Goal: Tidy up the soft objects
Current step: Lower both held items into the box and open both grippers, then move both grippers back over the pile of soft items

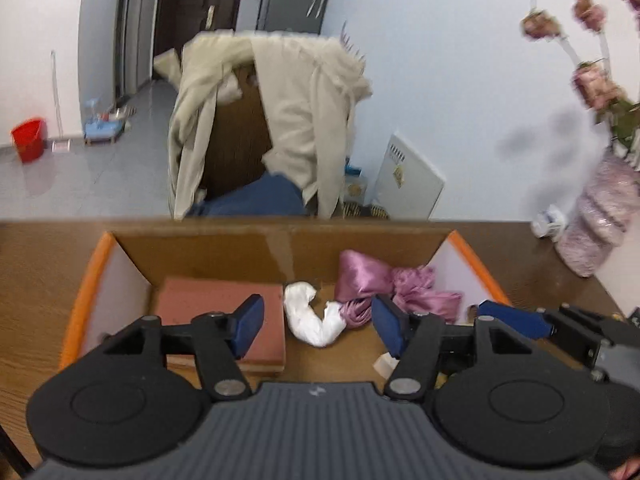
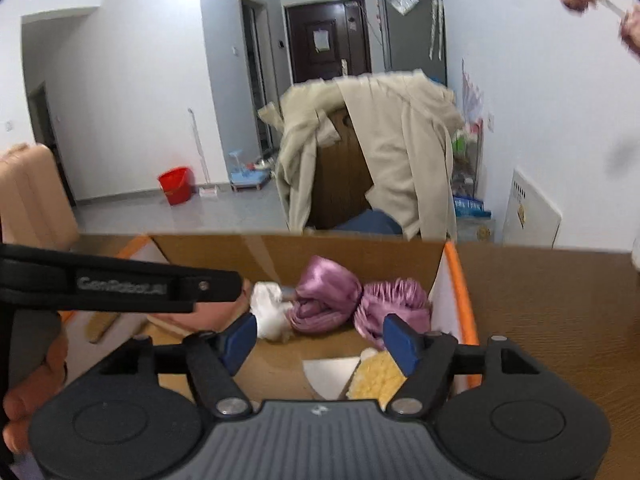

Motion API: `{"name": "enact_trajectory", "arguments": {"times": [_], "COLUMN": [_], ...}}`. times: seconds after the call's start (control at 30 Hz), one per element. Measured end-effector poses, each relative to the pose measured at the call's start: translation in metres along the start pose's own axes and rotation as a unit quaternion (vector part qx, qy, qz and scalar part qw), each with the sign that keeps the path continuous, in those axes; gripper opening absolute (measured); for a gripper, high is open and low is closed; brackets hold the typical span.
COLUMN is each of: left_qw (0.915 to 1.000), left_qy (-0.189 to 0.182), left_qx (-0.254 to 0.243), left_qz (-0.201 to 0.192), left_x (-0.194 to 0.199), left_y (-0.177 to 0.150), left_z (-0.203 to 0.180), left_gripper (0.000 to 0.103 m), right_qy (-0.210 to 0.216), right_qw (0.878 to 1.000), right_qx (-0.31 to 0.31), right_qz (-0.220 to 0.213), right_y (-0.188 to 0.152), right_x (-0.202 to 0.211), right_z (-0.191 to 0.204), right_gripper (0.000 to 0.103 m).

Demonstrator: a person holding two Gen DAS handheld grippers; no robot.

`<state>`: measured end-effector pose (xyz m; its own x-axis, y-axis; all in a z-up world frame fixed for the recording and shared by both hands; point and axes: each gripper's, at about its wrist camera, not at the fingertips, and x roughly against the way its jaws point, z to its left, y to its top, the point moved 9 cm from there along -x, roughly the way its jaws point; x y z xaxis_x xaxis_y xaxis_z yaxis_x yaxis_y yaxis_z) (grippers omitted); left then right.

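An open cardboard box [image 1: 200, 246] with orange-edged flaps [image 2: 460, 280] sits on the wooden table. Inside lie a flat reddish-brown pad [image 1: 220, 300], a white rolled cloth [image 1: 314, 318] and a bunched purple satin cloth [image 1: 380, 280], which also shows in the right wrist view [image 2: 332, 300] beside the white cloth [image 2: 268, 312]. A yellow fluffy piece [image 2: 376, 378] and a white card [image 2: 330, 374] lie near the box's front. My left gripper [image 1: 318, 326] is open and empty above the box. My right gripper [image 2: 320, 342] is open and empty above the box's right part; its blue pad shows in the left wrist view [image 1: 512, 318].
A chair draped with a beige coat [image 1: 288, 120] stands behind the table. A pink vase with flowers [image 1: 600, 216] stands on the table's far right. A red bucket [image 1: 28, 140] stands on the floor. The left gripper's body [image 2: 120, 284] crosses the right view.
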<state>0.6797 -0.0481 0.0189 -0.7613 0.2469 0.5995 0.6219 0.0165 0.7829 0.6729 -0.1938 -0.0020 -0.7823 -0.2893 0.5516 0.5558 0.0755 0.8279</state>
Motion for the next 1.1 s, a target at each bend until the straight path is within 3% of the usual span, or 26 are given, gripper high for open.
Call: {"name": "enact_trajectory", "arguments": {"times": [0.1, 0.2, 0.37, 0.43, 0.6, 0.67, 0.77, 0.87, 0.97, 1.1], "left_qw": [0.999, 0.9972, 0.9918, 0.9897, 0.9825, 0.9834, 0.9809, 0.9777, 0.9797, 0.975], "left_qy": [0.008, 0.025, 0.042, 0.038, 0.03, 0.041, 0.061, 0.07, 0.049, 0.058], "left_qx": [-0.02, -0.031, -0.057, -0.071, -0.073, -0.062, -0.058, -0.057, -0.045, -0.089], "left_qz": [-0.04, -0.064, -0.106, -0.119, -0.169, -0.166, -0.175, -0.19, -0.189, -0.195], "left_x": [0.053, 0.105, 0.2, 0.237, 0.307, 0.322, 0.347, 0.367, 0.382, 0.401], "left_y": [0.017, 0.02, -0.005, -0.026, -0.093, -0.122, -0.167, -0.214, -0.252, -0.287], "left_z": [0.0, 0.006, 0.009, 0.006, 0.007, 0.013, 0.022, 0.024, 0.02, 0.007], "left_gripper": [0.065, 0.065, 0.078, 0.078, 0.088, 0.089, 0.099, 0.101, 0.103, 0.103], "right_qy": [0.003, 0.003, 0.004, 0.007, 0.004, -0.002, -0.015, -0.028, -0.031, -0.013], "right_qw": [1.0, 0.998, 0.994, 0.993, 0.99, 0.989, 0.988, 0.987, 0.988, 0.991], "right_qx": [0.004, 0.01, 0.021, 0.017, 0.032, 0.031, 0.029, 0.025, 0.02, -0.003], "right_qz": [-0.026, -0.055, -0.105, -0.12, -0.135, -0.143, -0.153, -0.156, -0.147, -0.132], "right_y": [0.016, 0.029, 0.032, 0.023, -0.03, -0.058, -0.097, -0.136, -0.174, -0.225], "right_x": [0.044, 0.093, 0.18, 0.212, 0.272, 0.297, 0.328, 0.354, 0.369, 0.382], "right_z": [0.0, 0.002, 0.007, 0.008, 0.019, 0.023, 0.028, 0.037, 0.052, 0.08], "right_gripper": [0.08, 0.082, 0.092, 0.095, 0.096, 0.096, 0.101, 0.103, 0.103, 0.103]}}
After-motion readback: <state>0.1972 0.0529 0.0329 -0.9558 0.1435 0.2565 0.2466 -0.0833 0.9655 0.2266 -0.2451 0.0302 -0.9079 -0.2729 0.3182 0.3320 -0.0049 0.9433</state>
